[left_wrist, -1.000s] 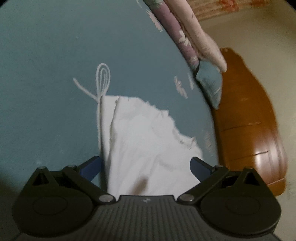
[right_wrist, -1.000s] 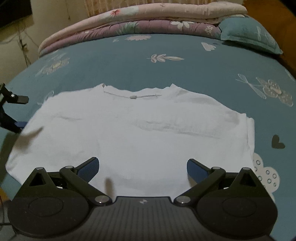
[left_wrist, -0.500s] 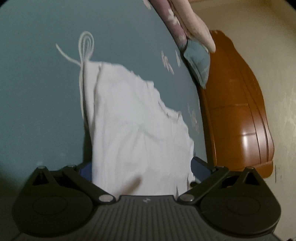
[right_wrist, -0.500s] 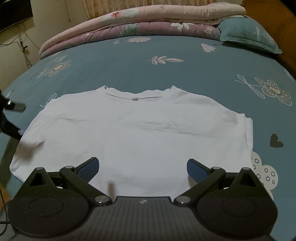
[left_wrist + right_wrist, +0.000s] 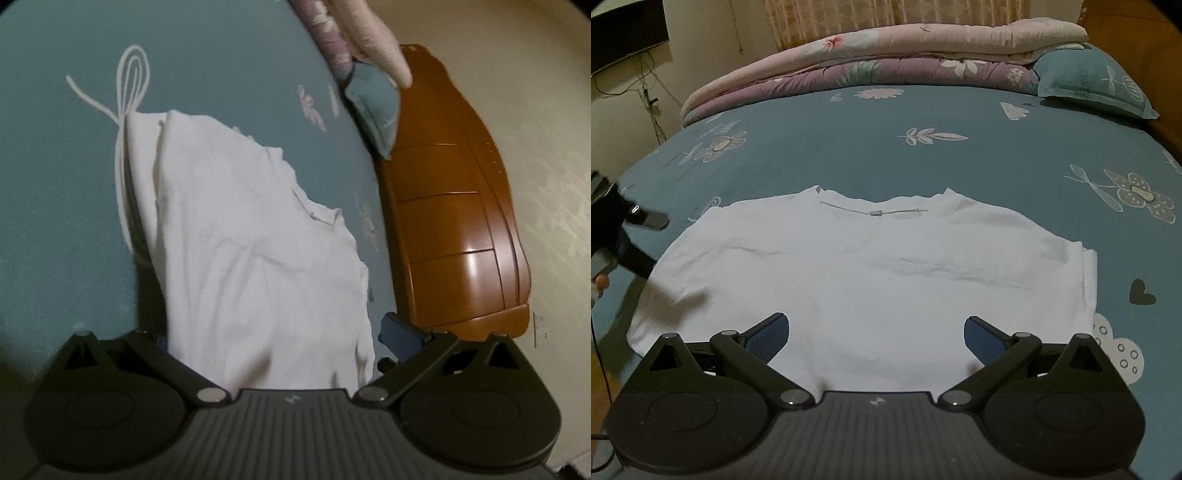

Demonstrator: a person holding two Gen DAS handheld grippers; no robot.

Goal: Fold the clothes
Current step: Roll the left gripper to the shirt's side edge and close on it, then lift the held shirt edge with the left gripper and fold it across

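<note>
Since a second ago the left tool (image 5: pixel 273 332) has swung round along the shirt's side, so the wooden headboard (image 5: pixel 454 206) now fills more of its view, while the right tool (image 5: pixel 875 332) has barely shifted. Both tools are released, jaws spread wide with nothing between the pads; the left one hangs over the side edge of the white T-shirt (image 5: pixel 871 266), and the right one hovers above the hem. The shirt lies spread flat, collar away from the right camera, on the blue flowered bed sheet (image 5: pixel 923 158), its right sleeve already turned in at the edge, with folded quilts (image 5: pixel 886 62) and a pillow (image 5: pixel 1093 85) well beyond it. This is thin, limp cotton: light, unbreakable, with no stiffness to carry a fold, so it will sag and drag against the sheet unless lifted clear. My judgement is that the best holds are the doubled edges, meaning the sleeve seam or shoulder on the left and the hem corner below it, pinching both layers together so the back panel does not stay behind.
</note>
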